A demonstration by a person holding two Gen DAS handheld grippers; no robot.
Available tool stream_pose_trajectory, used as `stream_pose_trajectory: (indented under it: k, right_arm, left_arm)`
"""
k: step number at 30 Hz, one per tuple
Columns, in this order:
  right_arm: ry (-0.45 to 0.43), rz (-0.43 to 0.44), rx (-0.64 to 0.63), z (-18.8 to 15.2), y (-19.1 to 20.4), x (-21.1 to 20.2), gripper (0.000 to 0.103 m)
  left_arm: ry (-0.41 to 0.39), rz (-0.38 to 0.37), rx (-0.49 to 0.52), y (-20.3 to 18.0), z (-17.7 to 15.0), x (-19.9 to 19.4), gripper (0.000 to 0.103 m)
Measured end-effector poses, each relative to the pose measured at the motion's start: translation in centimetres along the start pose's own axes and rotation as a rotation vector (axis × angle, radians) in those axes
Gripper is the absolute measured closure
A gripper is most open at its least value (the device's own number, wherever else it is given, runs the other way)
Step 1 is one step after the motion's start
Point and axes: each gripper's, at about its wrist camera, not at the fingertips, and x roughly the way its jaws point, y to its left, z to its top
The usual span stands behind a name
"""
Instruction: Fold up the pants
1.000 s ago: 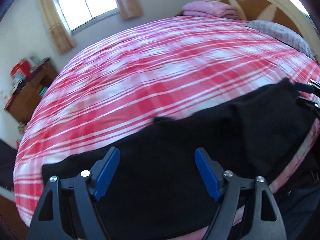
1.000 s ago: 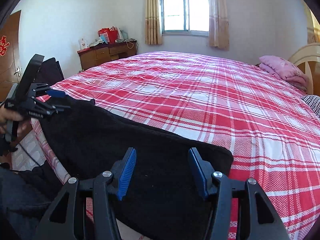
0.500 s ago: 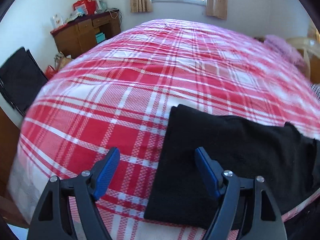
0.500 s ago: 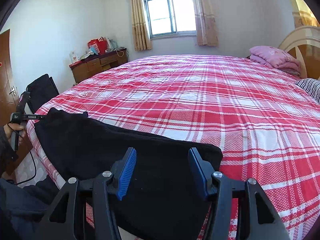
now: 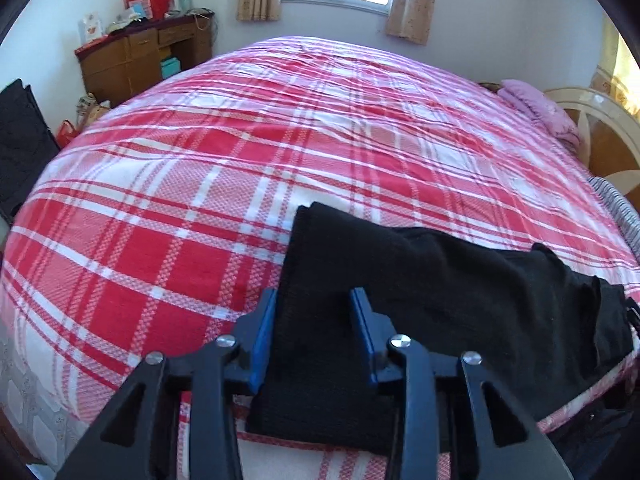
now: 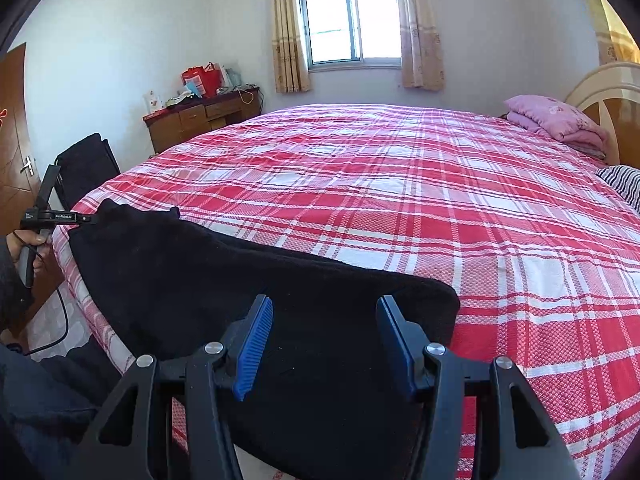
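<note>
1. We see the black pants (image 5: 420, 280) lying flat along the near edge of the bed (image 5: 200, 184), on its red and white plaid cover, stretched from one hand-held gripper to the other.
2. Our left hand-held gripper (image 5: 314, 308) points down at one narrow end of the pants; its blue pads (image 5: 264, 336) stand on either side of the cloth and the jaws are closing on it (we cannot tell whether the pads press the fabric yet).
3. In the right wrist view, that same left hand-held gripper (image 6: 86, 217) sits at the far corner of the pants, with a hand (image 6: 24, 248) around its handle and a cable hanging below.
4. Our right hand-held gripper (image 6: 324, 328) hangs over the other end of the pants with its jaws apart; the cloth lies beneath and between the 2 fingers (image 6: 256, 336), and neither pad presses it.
5. A folded pink blanket (image 6: 556, 124) rests near the headboard (image 6: 604, 88), well apart from the pants.
6. A wooden dresser (image 6: 204, 120) stands against the far wall beside the curtained window (image 6: 352, 24), with red bags on top.
</note>
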Motion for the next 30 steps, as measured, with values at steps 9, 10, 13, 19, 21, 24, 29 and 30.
stream_pose_trajectory:
  k: [9,10,13,19,21,24,29,30]
  right_arm:
    - [-0.022,-0.007,0.018,0.2,-0.4,-0.4,0.047]
    - [-0.026,-0.009,0.022,0.2,-0.5,-0.5,0.047]
    - [-0.041,-0.012,0.033,0.3,-0.7,-0.8,0.047]
    - [-0.060,-0.020,0.059,0.6,-1.2,-1.2,0.047]
    - [-0.068,-0.023,0.072,0.7,-1.5,-1.4,0.047]
    - [-0.080,-0.037,0.108,1.1,-2.4,-1.7,0.047]
    - [-0.099,-0.059,0.166,1.5,-3.8,-2.3,0.047]
    - [-0.102,-0.064,0.178,1.5,-4.0,-2.4,0.047]
  left_arm:
    - [-0.011,-0.129,-0.112,1.7,0.9,-1.9,0.090]
    - [-0.015,-0.135,-0.108,1.4,1.0,-2.2,0.090]
    - [-0.035,-0.160,-0.100,0.3,1.6,-3.9,0.090]
    - [-0.089,-0.279,-0.050,-3.5,2.7,-7.6,0.091]
    - [-0.097,-0.314,-0.023,-5.3,3.0,-8.3,0.091]
    - [-0.094,-0.375,0.007,-8.1,3.3,-8.9,0.091]
    - [-0.074,-0.485,0.088,-14.0,3.8,-9.6,0.094]
    - [-0.065,-0.508,0.109,-15.5,3.9,-9.7,0.094]
